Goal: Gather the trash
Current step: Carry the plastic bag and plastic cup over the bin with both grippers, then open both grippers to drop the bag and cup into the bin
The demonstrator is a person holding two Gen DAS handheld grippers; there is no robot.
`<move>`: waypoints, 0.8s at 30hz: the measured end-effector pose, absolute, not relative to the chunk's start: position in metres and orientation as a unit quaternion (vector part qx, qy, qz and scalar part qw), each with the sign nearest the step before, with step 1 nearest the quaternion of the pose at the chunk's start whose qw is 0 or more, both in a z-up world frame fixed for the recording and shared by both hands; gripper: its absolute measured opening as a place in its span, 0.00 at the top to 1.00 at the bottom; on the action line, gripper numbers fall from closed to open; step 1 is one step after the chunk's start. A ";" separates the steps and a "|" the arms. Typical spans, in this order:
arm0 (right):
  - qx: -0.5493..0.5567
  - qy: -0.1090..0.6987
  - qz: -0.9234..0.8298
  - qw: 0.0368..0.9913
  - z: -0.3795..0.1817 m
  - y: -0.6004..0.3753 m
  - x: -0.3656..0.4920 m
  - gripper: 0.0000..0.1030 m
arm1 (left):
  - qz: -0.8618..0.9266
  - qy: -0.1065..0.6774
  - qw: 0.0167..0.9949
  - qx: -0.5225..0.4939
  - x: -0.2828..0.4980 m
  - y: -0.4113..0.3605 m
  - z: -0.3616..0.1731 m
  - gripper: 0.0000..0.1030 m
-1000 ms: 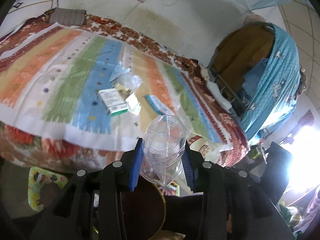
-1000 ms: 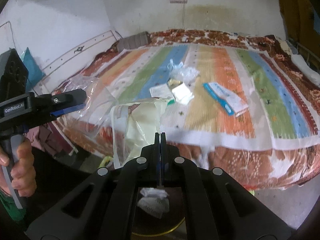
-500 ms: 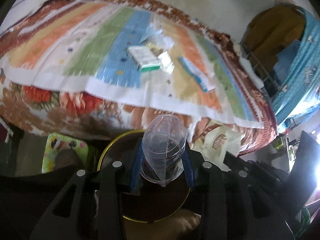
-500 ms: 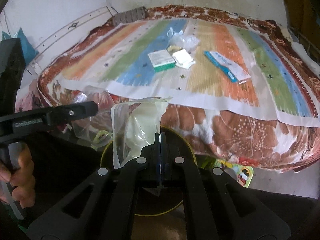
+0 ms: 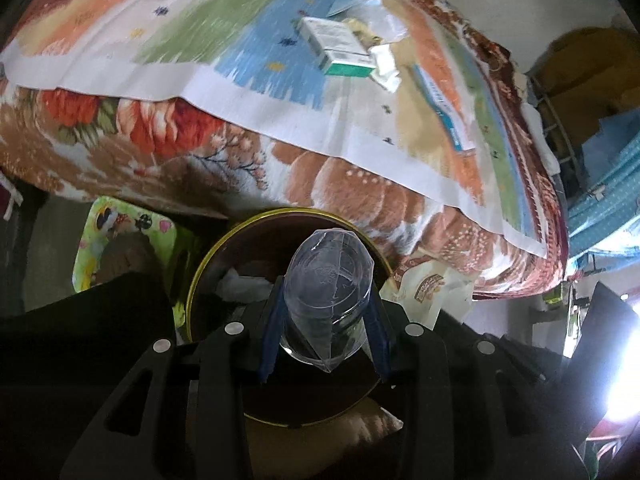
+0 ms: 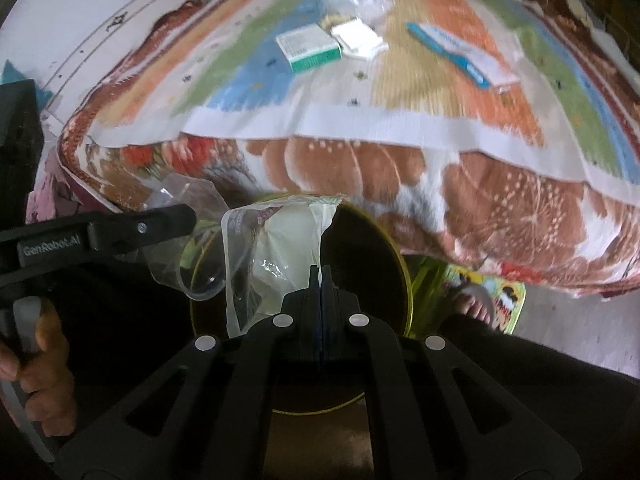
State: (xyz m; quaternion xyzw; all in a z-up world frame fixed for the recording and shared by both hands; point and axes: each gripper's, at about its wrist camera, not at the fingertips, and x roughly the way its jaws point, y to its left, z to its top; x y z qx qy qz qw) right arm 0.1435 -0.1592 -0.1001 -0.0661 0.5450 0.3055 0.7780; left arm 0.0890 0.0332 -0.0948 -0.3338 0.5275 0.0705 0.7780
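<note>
Over the round bin (image 5: 208, 276) with the yellow rim, beside the bed (image 6: 360, 168), both grippers point down. Left gripper (image 5: 326, 320) has its blue pads clamped on a clear plastic cup (image 5: 330, 280), held right above the bin's mouth, crumpled white paper (image 5: 244, 286) lying inside. Right gripper (image 6: 320, 276) is pinched fully together on a pale plastic wrapper (image 6: 276, 256), which stands up over the bin's dark opening. Up on the striped bedcover (image 6: 420, 92) sit a green-and-white box (image 6: 308, 48), a white packet (image 6: 358, 36) touching it, and a blue-edged flat pack (image 6: 460, 54) well apart to the right.
</note>
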 end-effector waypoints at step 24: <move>-0.039 0.566 0.285 0.773 -0.107 -0.158 0.174 0.59 | 0.098 0.500 0.796 -0.328 0.102 0.054 -0.077 0.21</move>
